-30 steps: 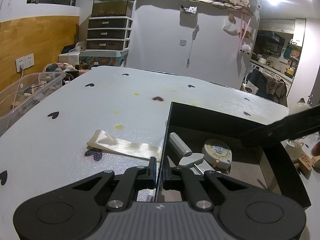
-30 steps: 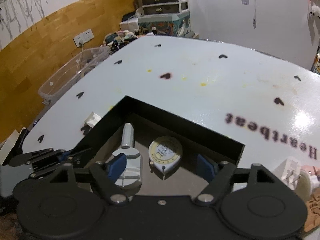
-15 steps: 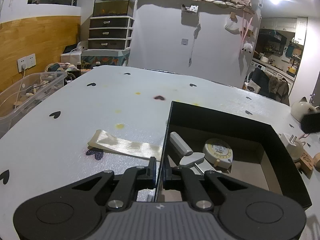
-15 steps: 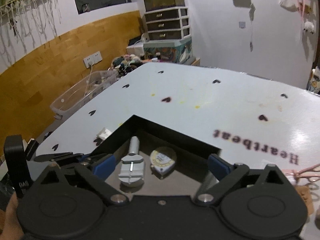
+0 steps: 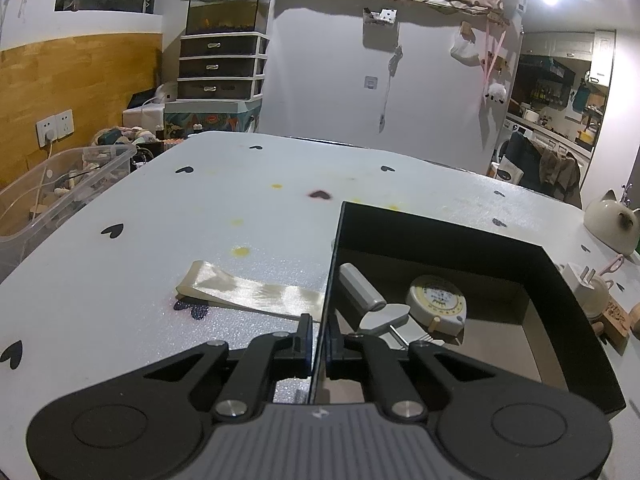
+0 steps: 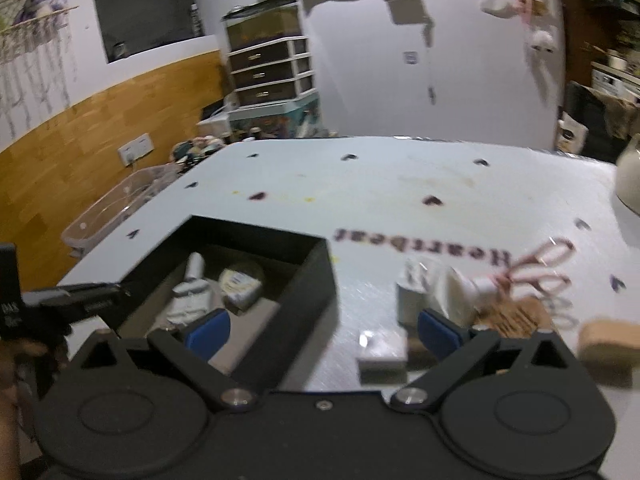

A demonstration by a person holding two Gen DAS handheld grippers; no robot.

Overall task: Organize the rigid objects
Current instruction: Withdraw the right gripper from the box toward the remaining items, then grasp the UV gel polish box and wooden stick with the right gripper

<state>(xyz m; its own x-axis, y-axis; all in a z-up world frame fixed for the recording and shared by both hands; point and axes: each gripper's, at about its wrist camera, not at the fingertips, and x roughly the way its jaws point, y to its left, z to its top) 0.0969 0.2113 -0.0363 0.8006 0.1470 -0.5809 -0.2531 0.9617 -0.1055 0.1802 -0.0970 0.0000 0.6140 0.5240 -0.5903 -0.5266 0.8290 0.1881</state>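
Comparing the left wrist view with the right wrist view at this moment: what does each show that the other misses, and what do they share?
Only the left wrist view shows the cream ribbon beside the box and the left tool pinching the box wall. Only the right wrist view shows the open right tool over the white blocks and the pink scissors. Both show the black box holding the tape measure and the grey metal tool.

Black box [image 5: 448,236], tape measure [image 5: 437,300] inside

Drawer tower [image 5: 221,66], clear bin [image 5: 60,188] — cat figurine [image 5: 611,226], ribbon [image 5: 248,292]
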